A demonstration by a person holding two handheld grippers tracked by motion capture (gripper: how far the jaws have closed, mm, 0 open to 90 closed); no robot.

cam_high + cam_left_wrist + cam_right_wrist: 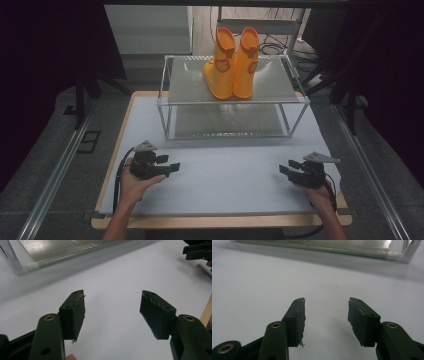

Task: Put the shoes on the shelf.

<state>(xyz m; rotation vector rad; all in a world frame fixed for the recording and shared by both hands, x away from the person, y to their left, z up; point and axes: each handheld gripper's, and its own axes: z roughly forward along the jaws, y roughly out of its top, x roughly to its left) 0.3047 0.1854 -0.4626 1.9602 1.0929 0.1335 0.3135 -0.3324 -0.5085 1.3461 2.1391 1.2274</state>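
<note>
A pair of orange-yellow rubber boots stands upright on the top shelf of a metal-framed rack at the back of the table. My left gripper rests low over the white mat at the front left, held in a hand, its jaws open with nothing between them. My right gripper sits at the front right, also open and empty. Both grippers point inward toward each other, well in front of the rack. The right gripper also appears at the top right of the left gripper view.
A white mat covers the wooden table. The rack's lower shelf is bare. Dark curtains, metal rails and cables surround the table.
</note>
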